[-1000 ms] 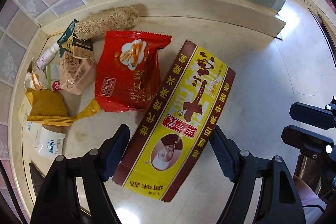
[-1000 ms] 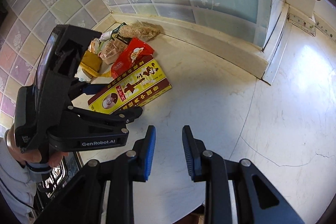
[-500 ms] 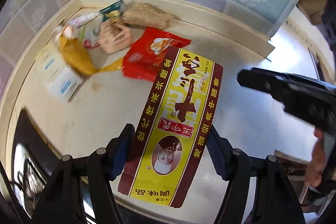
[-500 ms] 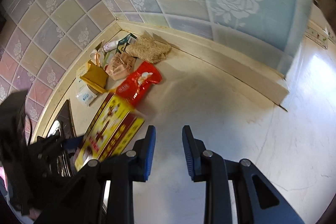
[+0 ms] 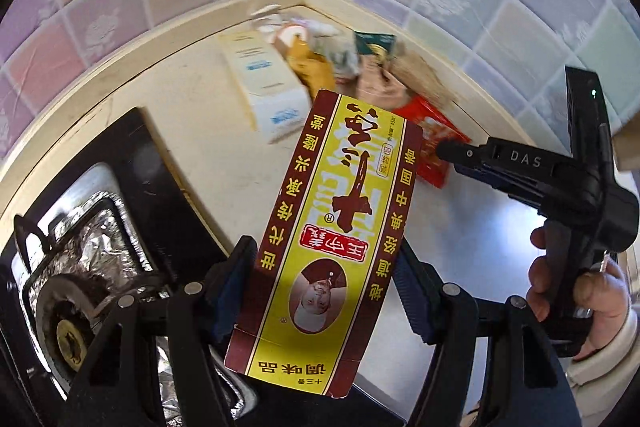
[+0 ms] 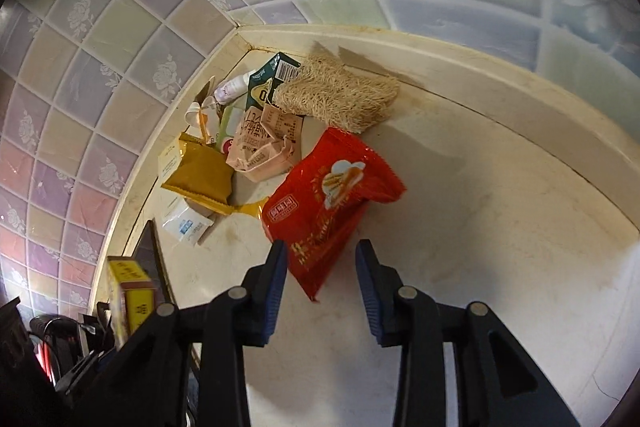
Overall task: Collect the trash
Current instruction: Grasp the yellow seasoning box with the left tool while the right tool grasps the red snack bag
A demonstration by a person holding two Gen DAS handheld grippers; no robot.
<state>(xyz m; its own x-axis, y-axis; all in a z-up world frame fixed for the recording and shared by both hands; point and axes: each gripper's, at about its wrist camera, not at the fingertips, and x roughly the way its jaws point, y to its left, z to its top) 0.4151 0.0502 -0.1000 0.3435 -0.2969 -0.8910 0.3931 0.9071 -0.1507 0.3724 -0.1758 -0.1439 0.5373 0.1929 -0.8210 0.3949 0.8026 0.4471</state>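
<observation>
Gripping the yellow-and-maroon seasoning box across its width, the left tool holds it clear of the worktop, above the gas hob, presumably to carry it off. The right tool, its jaws just opened to a moderate gap and empty, hangs over the near end of the red snack bag, likely the next pick. Remaining wrappers, a loofah sponge and a white carton sit bunched in the far tiled corner.

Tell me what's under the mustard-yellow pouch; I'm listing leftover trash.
The mustard-yellow pouch lies partly on a white box and a white sachet with blue print. Anything beneath its middle is covered.
</observation>
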